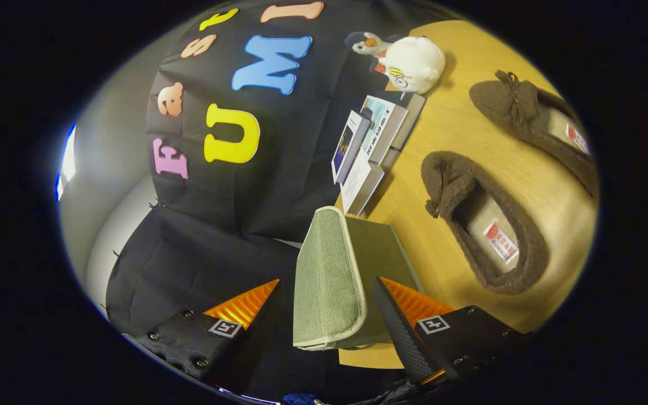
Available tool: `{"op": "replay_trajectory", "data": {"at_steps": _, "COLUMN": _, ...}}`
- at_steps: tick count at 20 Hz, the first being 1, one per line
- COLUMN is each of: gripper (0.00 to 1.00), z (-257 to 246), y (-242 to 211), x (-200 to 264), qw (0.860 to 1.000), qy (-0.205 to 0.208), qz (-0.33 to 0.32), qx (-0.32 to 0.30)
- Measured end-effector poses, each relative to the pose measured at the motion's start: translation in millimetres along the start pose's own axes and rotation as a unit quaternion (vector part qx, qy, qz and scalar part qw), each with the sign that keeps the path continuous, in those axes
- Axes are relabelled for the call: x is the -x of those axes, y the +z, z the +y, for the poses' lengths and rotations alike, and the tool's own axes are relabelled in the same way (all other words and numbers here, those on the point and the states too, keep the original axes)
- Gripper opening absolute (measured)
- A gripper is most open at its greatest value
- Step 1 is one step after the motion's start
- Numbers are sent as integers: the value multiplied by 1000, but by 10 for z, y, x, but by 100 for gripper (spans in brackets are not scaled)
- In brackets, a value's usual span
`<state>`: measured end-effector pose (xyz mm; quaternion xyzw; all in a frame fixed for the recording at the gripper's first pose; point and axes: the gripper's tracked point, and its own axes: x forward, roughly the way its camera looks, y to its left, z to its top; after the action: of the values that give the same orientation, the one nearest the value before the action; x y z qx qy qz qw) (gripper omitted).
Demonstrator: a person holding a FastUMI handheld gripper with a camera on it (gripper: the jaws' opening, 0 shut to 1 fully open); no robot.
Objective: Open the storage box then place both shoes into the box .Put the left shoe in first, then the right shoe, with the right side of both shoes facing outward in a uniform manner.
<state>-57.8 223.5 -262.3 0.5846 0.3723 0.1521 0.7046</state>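
The green fabric storage box stands on the wooden table, just ahead of my fingers. Its lid, a textured green panel with pale trim, is lifted and lies between the fingers. My gripper is open, one finger on each side of the lid with a thin gap at each. Two brown fuzzy slippers with bows lie beyond the box. The nearer slipper shows its insole and a red label. The farther slipper lies past it. The box's inside is hidden behind the lid.
A stack of books leans against the black cloth wall just beyond the box. A white plush toy sits past the books at the table's far end. The whole view is tilted sideways.
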Motion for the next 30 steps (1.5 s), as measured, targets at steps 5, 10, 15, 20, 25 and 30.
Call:
{"op": "replay_trajectory", "data": {"at_steps": 5, "gripper": 96, "z": -112, "y": -138, "x": -168, "qw": 997, "qy": 16, "qz": 16, "qx": -67}}
{"op": "replay_trajectory", "data": {"at_steps": 10, "gripper": 92, "z": -101, "y": -258, "x": -233, "qw": 993, "qy": 38, "qz": 31, "qx": -110}}
{"op": "replay_trajectory", "data": {"at_steps": 15, "gripper": 86, "z": -79, "y": -425, "x": -336, "qw": 990, "qy": 43, "qz": 59, "qx": -121}}
{"op": "replay_trajectory", "data": {"at_steps": 20, "gripper": 48, "z": -130, "y": -503, "x": -332, "qw": 990, "qy": 33, "qz": 70, "qx": -122}}
{"op": "replay_trajectory", "data": {"at_steps": 25, "gripper": 0, "z": 40, "y": -327, "x": -211, "qw": 995, "qy": 41, "qz": 51, "qx": -75}}
{"op": "replay_trajectory", "data": {"at_steps": 30, "gripper": 0, "z": 427, "y": -317, "x": -193, "qw": 997, "qy": 40, "qz": 66, "qx": 12}}
